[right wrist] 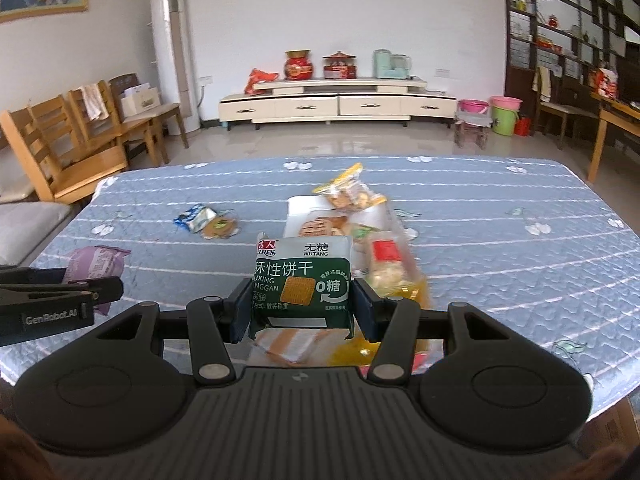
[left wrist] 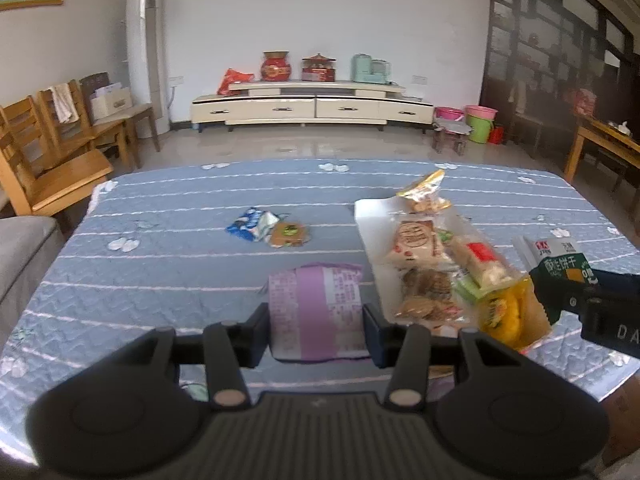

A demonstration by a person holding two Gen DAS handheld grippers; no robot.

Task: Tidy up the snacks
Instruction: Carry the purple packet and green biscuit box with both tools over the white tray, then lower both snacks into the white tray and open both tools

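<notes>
Both grippers are pointing slightly downward over the blue tablecloth (left wrist: 160, 280). The left gripper (left wrist: 316, 320) is clamping a purple packet (left wrist: 316, 308); the right gripper (right wrist: 302, 308) is squeezing a green biscuit pack (right wrist: 304, 280) above the white tray (right wrist: 298, 208). Only the right view is showing the pack's front label; the left is showing the tray's snack pile (left wrist: 432, 264).
</notes>
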